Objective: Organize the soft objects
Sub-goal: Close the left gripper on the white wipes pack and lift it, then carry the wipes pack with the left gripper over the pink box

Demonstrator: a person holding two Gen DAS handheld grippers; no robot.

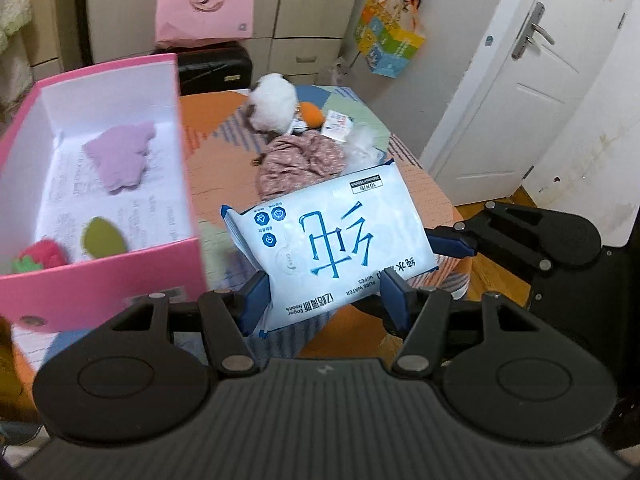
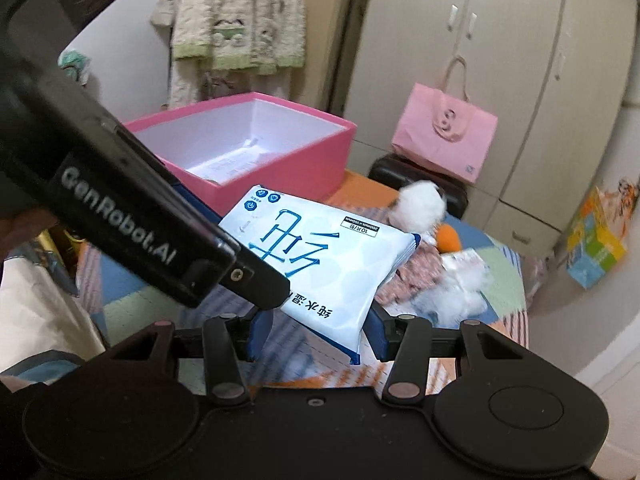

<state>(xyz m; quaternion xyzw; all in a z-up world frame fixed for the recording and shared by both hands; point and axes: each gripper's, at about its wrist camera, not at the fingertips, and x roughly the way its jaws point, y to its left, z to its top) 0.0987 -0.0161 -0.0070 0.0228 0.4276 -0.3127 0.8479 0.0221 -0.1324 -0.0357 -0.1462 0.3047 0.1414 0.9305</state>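
Observation:
A white and blue wet wipes pack (image 1: 340, 236) hangs lifted over the patchwork table (image 1: 216, 120), to the right of the open pink box (image 1: 100, 272). My left gripper (image 1: 324, 298) is shut on its near edge. My right gripper (image 1: 450, 240) clamps its right end. In the right wrist view the wet wipes pack (image 2: 320, 256) sits between the right gripper (image 2: 318, 330) pads, and the left gripper's black body (image 2: 132, 216) crosses in front. In the box lie a purple cloth (image 1: 120, 160), a green piece (image 1: 104, 240) and a strawberry plush (image 1: 40, 258).
On the table behind the pack lie a white plush (image 1: 274, 100), a floral cloth (image 1: 300, 160), an orange plush (image 1: 312, 114) and white fluff (image 1: 364, 148). A pink bag (image 1: 204, 4) rests on a black suitcase (image 1: 216, 68). A white door (image 1: 520, 80) stands to the right.

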